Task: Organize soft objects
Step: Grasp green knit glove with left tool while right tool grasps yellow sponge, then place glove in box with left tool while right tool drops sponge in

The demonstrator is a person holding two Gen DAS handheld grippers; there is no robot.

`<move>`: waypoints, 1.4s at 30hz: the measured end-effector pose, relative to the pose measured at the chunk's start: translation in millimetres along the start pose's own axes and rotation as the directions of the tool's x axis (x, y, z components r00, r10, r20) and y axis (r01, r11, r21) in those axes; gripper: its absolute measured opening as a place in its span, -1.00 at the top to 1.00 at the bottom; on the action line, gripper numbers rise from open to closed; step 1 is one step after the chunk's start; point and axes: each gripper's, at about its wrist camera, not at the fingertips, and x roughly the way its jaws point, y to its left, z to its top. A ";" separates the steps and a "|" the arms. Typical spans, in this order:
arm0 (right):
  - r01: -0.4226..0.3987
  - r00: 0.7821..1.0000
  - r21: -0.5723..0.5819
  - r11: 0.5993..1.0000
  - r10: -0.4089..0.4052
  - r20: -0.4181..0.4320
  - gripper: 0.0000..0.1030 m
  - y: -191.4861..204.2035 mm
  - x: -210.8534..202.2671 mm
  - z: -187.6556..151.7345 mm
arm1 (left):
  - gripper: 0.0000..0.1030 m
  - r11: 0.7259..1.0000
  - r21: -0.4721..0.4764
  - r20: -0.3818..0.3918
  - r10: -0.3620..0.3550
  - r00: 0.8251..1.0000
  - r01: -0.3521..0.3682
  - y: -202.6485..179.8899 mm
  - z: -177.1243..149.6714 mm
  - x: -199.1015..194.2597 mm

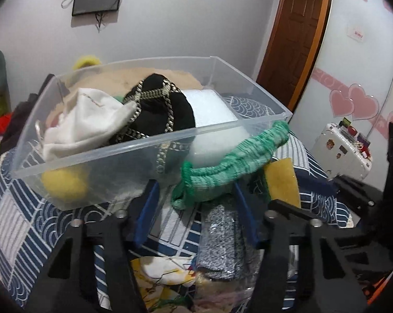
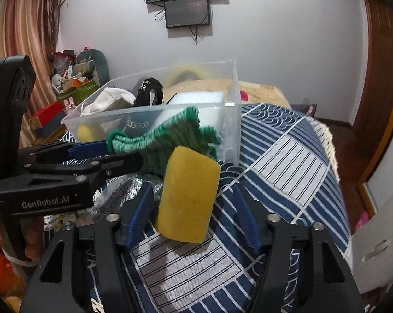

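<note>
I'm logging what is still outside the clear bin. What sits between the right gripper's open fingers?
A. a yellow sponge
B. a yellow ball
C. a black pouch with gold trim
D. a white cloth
A: the yellow sponge stands on the bedspread between the right gripper fingers, outside the clear bin.

White lettering "GenRobot.AI" is showing along the side of the black plastic left gripper body in the right wrist view. A small red word on the white wall label is appearing too blurred to read.
</note>
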 end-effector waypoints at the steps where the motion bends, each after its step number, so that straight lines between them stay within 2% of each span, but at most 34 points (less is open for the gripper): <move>1: -0.017 1.000 0.007 1.000 0.017 -0.010 0.09 -1.0 1.7 -0.7 | 0.23 1.000 -0.004 -0.008 -0.012 1.000 0.012 -0.7 0.4 2.2; 2: -0.028 0.999 0.013 1.000 0.029 -0.015 0.21 -1.3 2.8 -1.3 | 0.29 1.000 -0.009 -0.014 -0.023 1.000 0.023 -1.2 0.4 4.4; 7: -0.038 0.999 0.010 0.999 0.037 0.003 0.31 1.3 -2.5 -2.9 | 0.67 1.000 0.007 -0.015 -0.027 1.000 0.027 -8.4 -1.5 8.8; 13: -0.014 0.999 0.005 1.000 0.014 0.040 0.34 2.6 -14.7 -2.7 | 0.81 0.999 0.016 0.005 -0.032 0.999 0.032 -4.2 -7.4 -5.3; 24: 0.006 0.994 0.003 1.000 -0.007 0.109 0.34 7.5 -33.1 12.7 | 0.81 1.000 -0.024 0.120 -0.004 0.993 0.007 15.9 -15.2 -61.1; 31: 0.018 0.982 -0.018 1.000 -0.014 0.190 0.34 15.9 -44.9 37.3 | 0.81 0.998 -0.055 0.202 0.029 0.979 -0.018 34.7 0.4 -86.2; 36: 0.042 0.971 -0.031 0.999 -0.034 0.235 0.34 19.4 -41.3 59.5 | 0.81 0.995 -0.090 0.238 0.069 0.969 -0.049 51.6 10.0 -92.1; 42: 0.054 0.971 -0.050 0.997 -0.041 0.237 0.34 21.9 -23.9 83.8 | 0.81 0.984 -0.105 0.228 0.168 0.959 -0.147 72.1 19.3 -77.5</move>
